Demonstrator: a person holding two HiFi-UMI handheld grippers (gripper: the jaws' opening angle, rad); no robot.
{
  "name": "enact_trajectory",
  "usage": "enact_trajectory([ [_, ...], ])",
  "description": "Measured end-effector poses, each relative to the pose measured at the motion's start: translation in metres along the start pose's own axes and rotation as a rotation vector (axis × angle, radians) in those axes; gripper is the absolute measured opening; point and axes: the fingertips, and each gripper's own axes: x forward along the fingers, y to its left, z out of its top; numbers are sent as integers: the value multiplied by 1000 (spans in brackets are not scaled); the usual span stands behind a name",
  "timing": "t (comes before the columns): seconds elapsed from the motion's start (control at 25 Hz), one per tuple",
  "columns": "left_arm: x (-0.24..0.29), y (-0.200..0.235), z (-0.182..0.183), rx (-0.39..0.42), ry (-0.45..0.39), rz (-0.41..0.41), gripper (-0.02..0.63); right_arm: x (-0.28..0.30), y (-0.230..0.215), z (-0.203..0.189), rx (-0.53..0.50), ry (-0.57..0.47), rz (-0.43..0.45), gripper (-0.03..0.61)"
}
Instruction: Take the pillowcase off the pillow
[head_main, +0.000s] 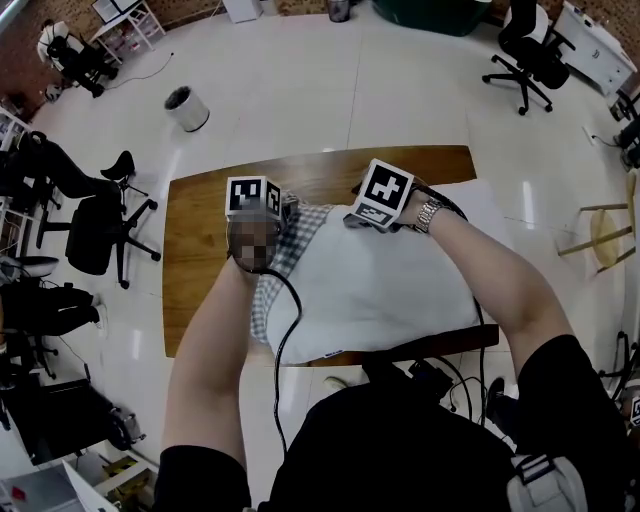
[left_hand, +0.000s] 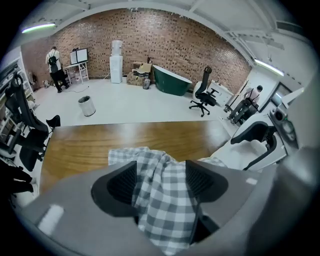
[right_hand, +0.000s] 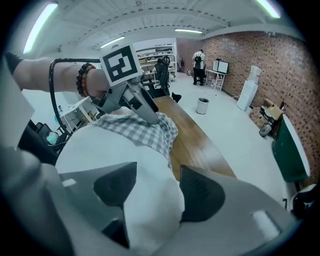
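A white pillow (head_main: 380, 280) lies on the wooden table (head_main: 200, 250). Its grey-and-white checked pillowcase (head_main: 290, 250) is bunched up at the pillow's left end. My left gripper (head_main: 268, 215) is down on that bunch; in the left gripper view its jaws (left_hand: 160, 172) stand wide with checked cloth (left_hand: 165, 200) lying between the pads. My right gripper (head_main: 375, 212) is at the pillow's far edge. In the right gripper view its jaws (right_hand: 152, 182) stand wide around a bulging white pillow (right_hand: 115, 145) corner, with the pillowcase (right_hand: 145, 131) and left gripper (right_hand: 135, 102) beyond.
Bare table (left_hand: 100, 142) stretches beyond and to the left of the pillowcase. Office chairs (head_main: 100, 230) stand left of the table, and a white bin (head_main: 186, 108) stands on the floor beyond. A wooden stool (head_main: 600, 235) is at the right. Cables hang from the table's near edge.
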Motion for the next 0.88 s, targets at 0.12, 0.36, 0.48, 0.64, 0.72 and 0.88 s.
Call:
enact_trajectory([
  [0.12,15,14,-2,-6,37,16,304,14,-1,-7,20,15,62,270],
  [0.36,21,48,11,5,72,100,95,14,-2,-2,-31,43,93,26],
  [0.48,16,64,18,-4,48,142,17,2,4,-2,-62,21,85,7],
  [0.64,3,94,27,-25,7,206,14,-28,8,0,-94,-30,58,6],
  [0.72,-10,113,28,-34,-5,248,12,-46,5,1,-113,-41,24,6],
  [0.88,-40,147,28,-89,-16,317,12,-70,-9,-6,-127,-22,-31,6],
])
